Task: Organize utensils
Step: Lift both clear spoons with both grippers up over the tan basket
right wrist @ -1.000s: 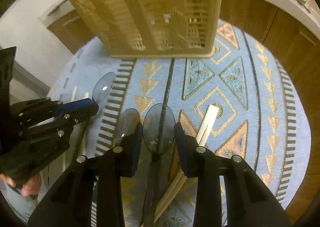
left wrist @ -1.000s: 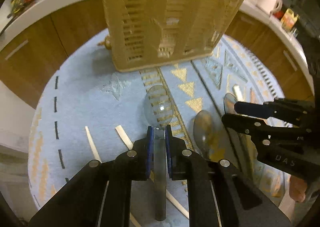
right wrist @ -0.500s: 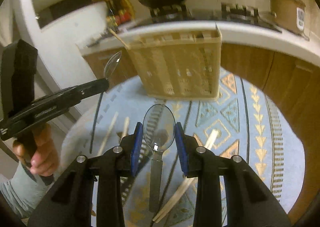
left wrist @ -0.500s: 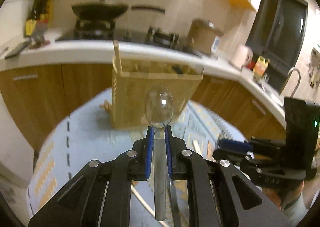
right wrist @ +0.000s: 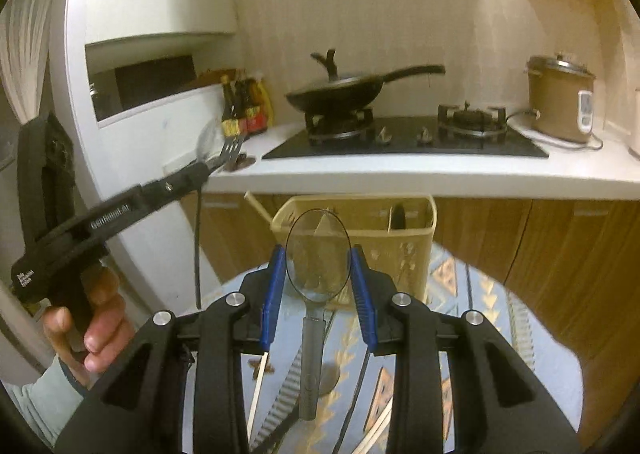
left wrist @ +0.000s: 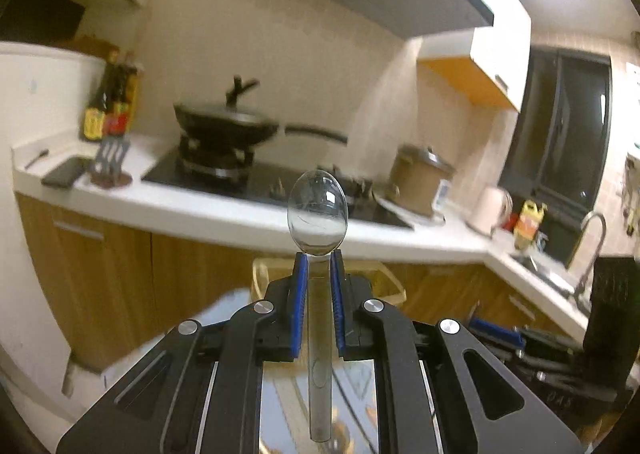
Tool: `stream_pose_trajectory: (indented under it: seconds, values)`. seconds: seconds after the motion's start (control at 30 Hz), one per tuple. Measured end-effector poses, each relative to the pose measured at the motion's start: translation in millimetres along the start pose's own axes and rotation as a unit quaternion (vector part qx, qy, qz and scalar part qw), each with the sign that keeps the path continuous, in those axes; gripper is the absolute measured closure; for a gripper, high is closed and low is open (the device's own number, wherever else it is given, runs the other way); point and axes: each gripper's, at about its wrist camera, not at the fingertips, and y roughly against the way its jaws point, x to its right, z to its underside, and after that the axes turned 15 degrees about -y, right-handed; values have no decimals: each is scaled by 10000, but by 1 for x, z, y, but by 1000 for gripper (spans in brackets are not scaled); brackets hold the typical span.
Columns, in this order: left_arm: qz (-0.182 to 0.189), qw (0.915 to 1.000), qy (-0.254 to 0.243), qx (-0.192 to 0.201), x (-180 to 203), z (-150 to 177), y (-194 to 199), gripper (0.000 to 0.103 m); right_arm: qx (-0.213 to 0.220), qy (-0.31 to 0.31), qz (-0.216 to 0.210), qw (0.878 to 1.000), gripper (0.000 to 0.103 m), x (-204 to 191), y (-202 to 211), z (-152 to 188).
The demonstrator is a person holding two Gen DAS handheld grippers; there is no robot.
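My left gripper (left wrist: 318,266) is shut on the handle of a clear-bowled spoon (left wrist: 317,210), held upright and raised high; its bowl stands above the fingertips. The left gripper also shows at the left of the right wrist view (right wrist: 208,168). My right gripper (right wrist: 318,258) is shut on the bowl of a second spoon (right wrist: 318,254), whose grey handle hangs down between the fingers. The beige slotted utensil basket (right wrist: 404,242) stands on the patterned blue table mat (right wrist: 460,330) just beyond the right gripper; only its rim (left wrist: 264,270) shows in the left wrist view.
Loose chopsticks (right wrist: 258,386) lie on the mat below the right gripper. Behind the table runs a white kitchen counter (right wrist: 400,174) with a stove, a black wok (right wrist: 340,92), sauce bottles (right wrist: 244,106) and a brown cooker (right wrist: 558,102).
Both grippers have lifted their spoons off the mat and tilted upward; the views now face the counter and stove, where a second ago they faced the mat.
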Motion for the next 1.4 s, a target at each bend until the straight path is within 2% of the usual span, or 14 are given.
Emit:
stream_pose_trajectory:
  seconds: [0.27,0.57,0.7,0.8,0.9,1.03,1.23,1.33,1.4]
  values:
    - [-578,9951,-121,795,-1,-34,-13,93,424,-37,105,9990,73,4,-8,-37]
    - [-938,9886,-281,1148,3,-38,-57,93,986,-19,346,9945,73,13,-26,-76]
    - [-1089,9875,-343,1091,1,-30,-78,93,1228,-226,301,9917,73,25,-37,-94]
    - [-1124,9877,-373,1022,-1,-23,-88,93,1390,-276,482,9887,73,34,-54,-102]
    - [-1061,9896,-329,916,-7,-16,-99,93,1509,-202,755,9854,73,40,-70,-103]
    - [-957,9917,-287,811,-14,-8,-109,93,1466,-296,776,9857,73,50,-87,-102]
    - [-970,9923,-252,727,-20,-2,-120,93,1411,-525,568,9870,73,59,-84,-107]
    - [-971,9925,-267,694,-19,1,-121,93,1523,-607,460,9854,73,57,-77,-111]
    - [-1015,9919,-319,690,-17,2,-122,93,1717,-525,563,9821,73,54,-74,-112]
